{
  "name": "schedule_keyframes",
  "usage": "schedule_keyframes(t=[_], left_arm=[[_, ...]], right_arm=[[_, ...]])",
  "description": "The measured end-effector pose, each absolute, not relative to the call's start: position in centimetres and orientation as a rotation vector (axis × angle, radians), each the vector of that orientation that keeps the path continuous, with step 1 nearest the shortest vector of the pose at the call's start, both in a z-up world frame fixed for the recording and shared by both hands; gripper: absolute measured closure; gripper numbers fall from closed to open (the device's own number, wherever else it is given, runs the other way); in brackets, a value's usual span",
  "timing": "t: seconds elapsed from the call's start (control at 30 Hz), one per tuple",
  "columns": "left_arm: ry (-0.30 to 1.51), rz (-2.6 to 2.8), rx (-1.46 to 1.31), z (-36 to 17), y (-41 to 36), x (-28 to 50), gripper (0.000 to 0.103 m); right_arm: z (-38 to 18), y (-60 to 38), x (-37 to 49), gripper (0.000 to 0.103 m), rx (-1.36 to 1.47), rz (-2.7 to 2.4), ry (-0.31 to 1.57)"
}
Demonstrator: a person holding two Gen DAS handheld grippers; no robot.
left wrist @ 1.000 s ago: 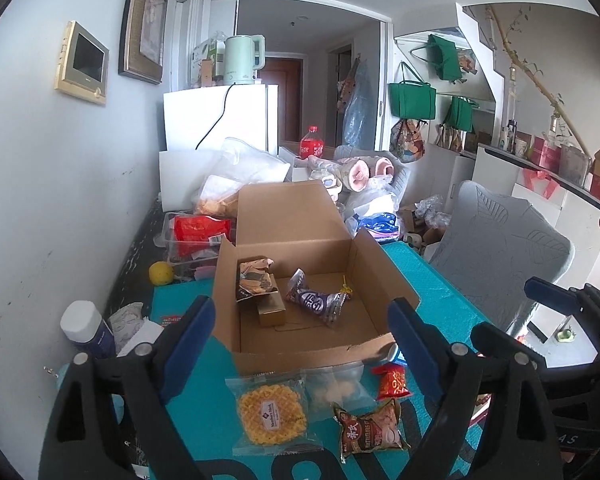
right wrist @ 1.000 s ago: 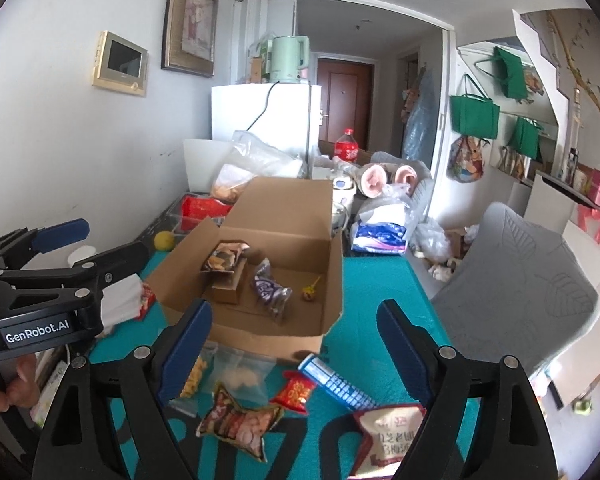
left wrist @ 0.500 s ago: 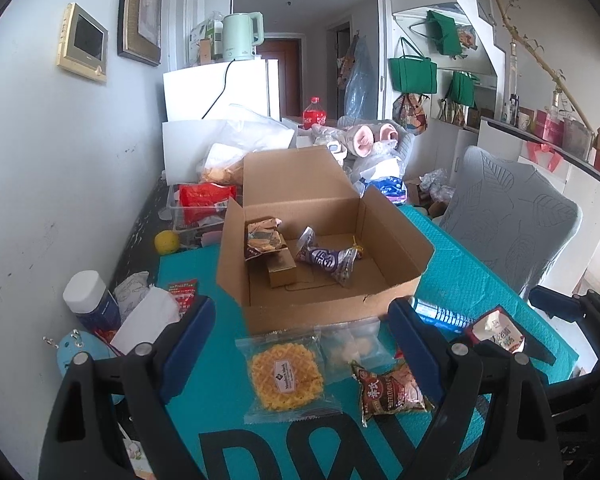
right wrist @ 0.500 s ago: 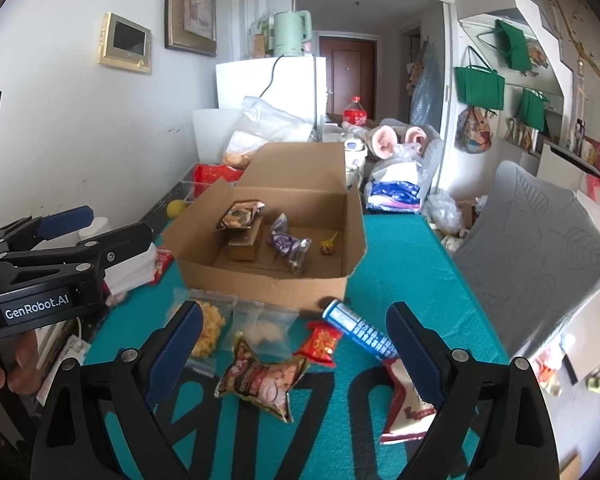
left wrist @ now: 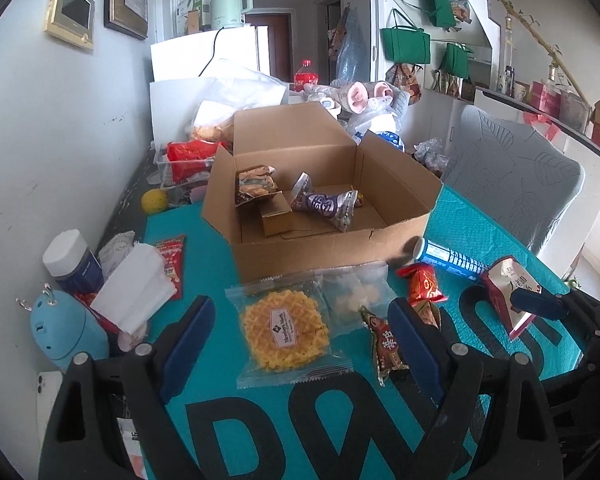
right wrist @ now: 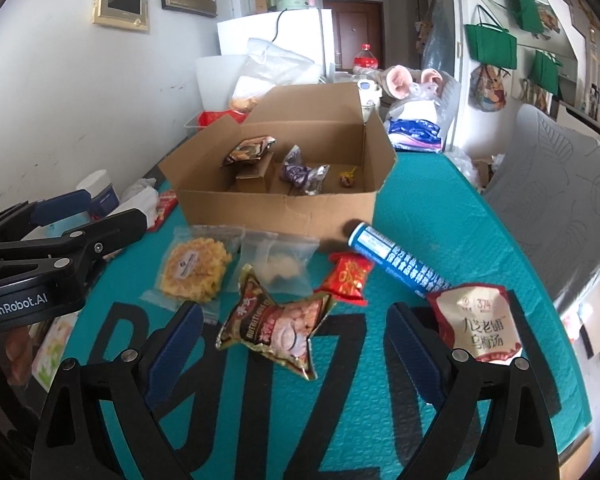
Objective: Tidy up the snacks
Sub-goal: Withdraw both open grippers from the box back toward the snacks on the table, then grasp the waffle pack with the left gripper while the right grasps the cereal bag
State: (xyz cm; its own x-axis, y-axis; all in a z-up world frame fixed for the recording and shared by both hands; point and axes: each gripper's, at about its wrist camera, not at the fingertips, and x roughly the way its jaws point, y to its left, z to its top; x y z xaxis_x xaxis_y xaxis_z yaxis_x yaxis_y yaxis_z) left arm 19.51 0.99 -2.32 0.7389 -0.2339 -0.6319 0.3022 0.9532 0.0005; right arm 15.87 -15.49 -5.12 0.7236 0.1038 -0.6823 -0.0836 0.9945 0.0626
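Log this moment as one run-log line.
left claw: open, over waffle snack | right claw: open, over brown snack pouch | cardboard box: open, partly filled

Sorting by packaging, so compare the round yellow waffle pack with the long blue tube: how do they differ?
The round yellow waffle pack is a flat, clear wrapper; the long blue tube is opaque and cylindrical. The waffle pack lies squarely before the open cardboard box; the tube angles away from its corner. Both rest on the teal mat, outside the box.
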Motion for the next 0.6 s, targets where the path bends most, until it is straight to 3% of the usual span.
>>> schedule_keyframes(t=[0.6], left_arm=[[0.827,-0.257,0.042,-7.7,2.7,22.5,0.014]], right_arm=[[-9.5,-14.8,19.4,0.009,0.104,0.139,0.899]])
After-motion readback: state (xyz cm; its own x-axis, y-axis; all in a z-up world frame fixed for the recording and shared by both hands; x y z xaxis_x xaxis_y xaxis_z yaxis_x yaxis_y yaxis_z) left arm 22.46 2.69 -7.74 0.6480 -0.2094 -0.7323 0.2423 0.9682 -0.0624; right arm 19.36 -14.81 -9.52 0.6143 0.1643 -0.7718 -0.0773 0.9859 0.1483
